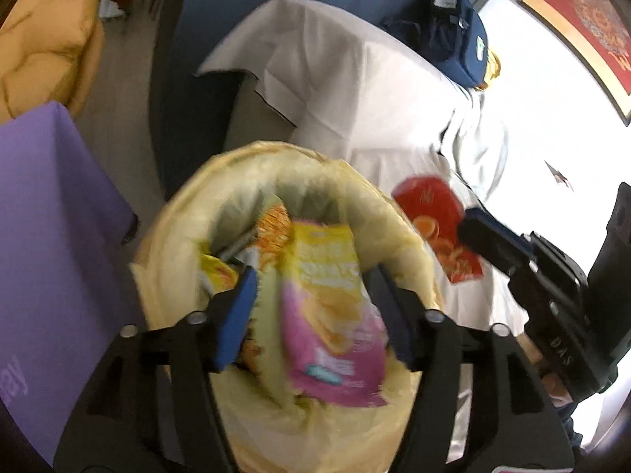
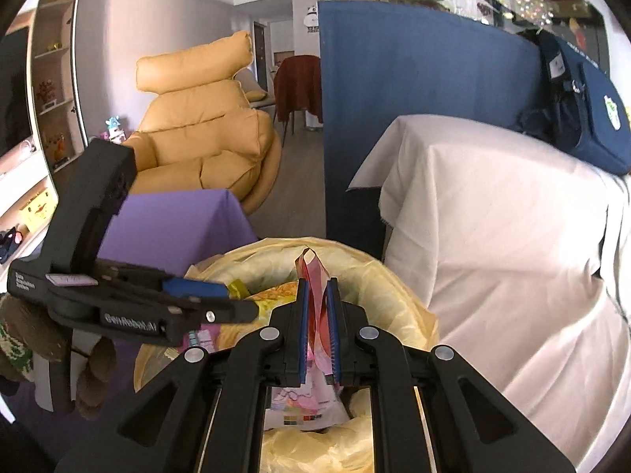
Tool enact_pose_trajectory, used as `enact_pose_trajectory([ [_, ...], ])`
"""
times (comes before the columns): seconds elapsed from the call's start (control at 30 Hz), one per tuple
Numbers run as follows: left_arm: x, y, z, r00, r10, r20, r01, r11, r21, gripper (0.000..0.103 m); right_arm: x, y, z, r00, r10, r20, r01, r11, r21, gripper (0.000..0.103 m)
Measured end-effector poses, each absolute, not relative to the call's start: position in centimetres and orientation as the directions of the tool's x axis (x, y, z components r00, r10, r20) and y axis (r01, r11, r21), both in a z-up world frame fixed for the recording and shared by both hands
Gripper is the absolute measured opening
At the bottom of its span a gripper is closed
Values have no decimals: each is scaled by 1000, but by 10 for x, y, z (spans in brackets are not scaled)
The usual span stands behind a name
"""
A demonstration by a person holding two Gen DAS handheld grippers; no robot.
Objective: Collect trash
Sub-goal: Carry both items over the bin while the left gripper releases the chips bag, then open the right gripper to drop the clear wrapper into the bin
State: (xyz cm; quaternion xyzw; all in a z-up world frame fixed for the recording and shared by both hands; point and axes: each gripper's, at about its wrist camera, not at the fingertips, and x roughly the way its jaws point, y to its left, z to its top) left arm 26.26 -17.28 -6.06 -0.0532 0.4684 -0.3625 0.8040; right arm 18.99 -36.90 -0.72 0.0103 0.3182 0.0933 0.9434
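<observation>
The round bin lined with a pale yellow plastic bag (image 1: 299, 181) is standing on the floor just beside the near edge of the white-sheeted bed (image 1: 355, 90), and it is already holding several wrappers, with a pink and yellow snack packet (image 1: 331, 315) lying on top of them, blurred and seemingly dropping in. The left gripper (image 1: 315, 315) is hovering right over the bin mouth with its jaws standing wide apart and nothing pressed between the blue pads, so that packet looks released. The right gripper (image 2: 317, 323) is sitting over the bin's right side with its jaws nearly shut, pinching a thin red and pink wrapper (image 2: 313, 276) that is sticking up between the pads; seen from the left wrist, it is showing as a flat red packet (image 1: 437, 224) over the bed edge. To do this step well, the right gripper is best carried further left until the wrapper is hanging fully inside the rim, then opened wide enough that the light film is not clinging to a pad. A purple box (image 2: 173, 220) is standing left of the bin, a blue partition (image 2: 414, 90) and a navy bag (image 2: 583, 106) are lying beyond the bed, and a tan padded armchair (image 2: 201, 130) is sitting far left.
</observation>
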Motion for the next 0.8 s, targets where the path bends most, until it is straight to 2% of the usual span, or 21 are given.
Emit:
enact_pose_trajectory([
  [0.1,264,-159,-50,360,-606,-709,514,763,-391,71,197,-358,-15,760,226,-609,-201,973,112,11],
  [0.2,258,-137,-35,449,-566,-691,477,806,-350,73,206,-339,-26,729,259,-633,-244,963,113,11],
  [0.3,249,-115,-22,547,-491,-678,418,862,-287,73,223,-321,-54,669,204,-715,-252,967,39,11],
  [0.43,227,-88,-18,606,-394,-691,352,912,-211,73,235,-320,-89,571,155,-806,-220,975,32,11],
  [0.63,171,-55,-23,597,-344,-725,326,929,-173,73,215,-334,-82,567,234,-790,-212,968,135,11],
  [0.67,160,-51,-24,597,-343,-726,328,929,-169,73,210,-335,-79,579,230,-782,-208,969,132,13],
  [0.77,125,-38,-26,604,-326,-728,324,934,-150,73,196,-337,-67,609,242,-756,-206,968,144,38],
  [0.8,112,-32,-26,606,-320,-729,319,936,-146,73,192,-338,-65,613,250,-749,-206,966,153,41],
])
